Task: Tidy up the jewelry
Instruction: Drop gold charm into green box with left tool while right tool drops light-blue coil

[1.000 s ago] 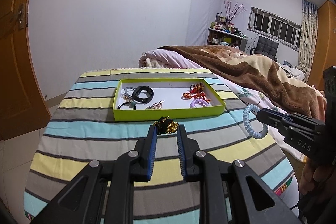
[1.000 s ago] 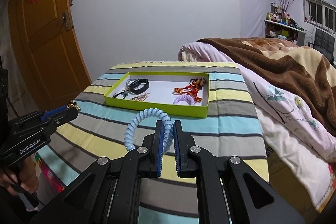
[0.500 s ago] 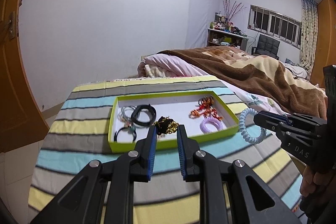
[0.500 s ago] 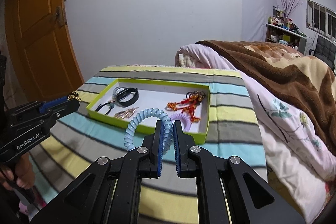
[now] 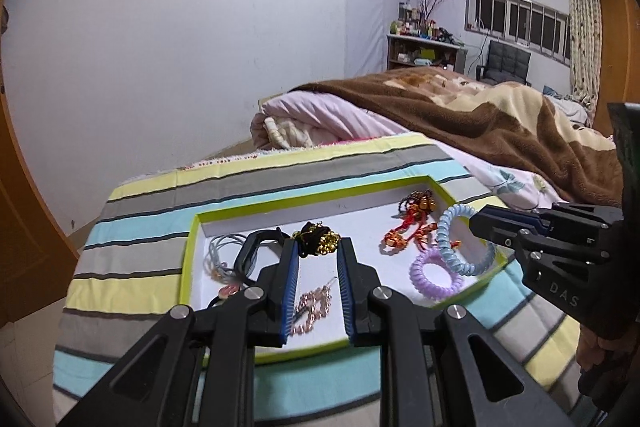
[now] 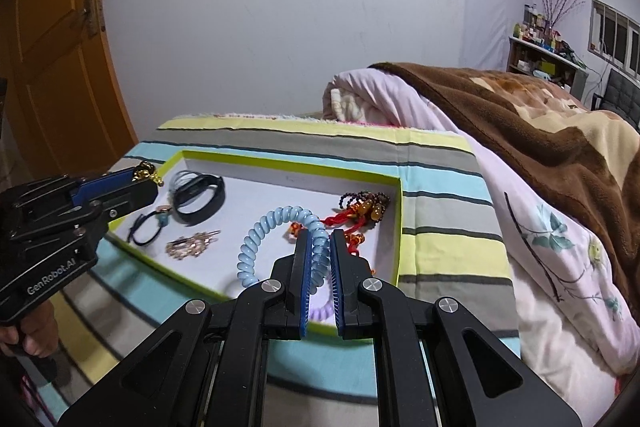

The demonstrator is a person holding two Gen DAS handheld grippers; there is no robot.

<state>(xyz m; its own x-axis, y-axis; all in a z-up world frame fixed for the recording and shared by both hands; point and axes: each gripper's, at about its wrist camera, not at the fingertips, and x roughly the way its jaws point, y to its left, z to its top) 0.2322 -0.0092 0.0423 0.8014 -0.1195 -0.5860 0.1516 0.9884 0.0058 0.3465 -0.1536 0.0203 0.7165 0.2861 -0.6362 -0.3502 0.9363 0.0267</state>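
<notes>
A lime-green tray point(image 5: 192, 255) point(image 6: 394, 227) lies on the striped cloth. My left gripper point(image 5: 318, 247) is shut on a black and gold bell ornament point(image 5: 318, 241) and holds it over the tray's middle. It shows from the side in the right wrist view point(image 6: 146, 173). My right gripper point(image 6: 320, 241) is shut on a light blue spiral hair tie point(image 6: 276, 227) above the tray's right part; the tie also shows in the left wrist view point(image 5: 456, 239). In the tray lie a purple spiral tie point(image 5: 434, 273), a red tassel charm point(image 5: 412, 227), a black band point(image 6: 200, 197) and a rose-gold clip point(image 6: 192, 243).
The striped cloth point(image 5: 280, 175) covers a small table. A bed with a pink quilt point(image 6: 540, 227) and a brown blanket point(image 5: 480, 115) runs along the right side. An orange door point(image 6: 56, 59) stands at the left. White wall behind.
Both grippers have moved forward and now hang over the tray's inside, each still holding its item. The tray looks nearer and larger in both views.
</notes>
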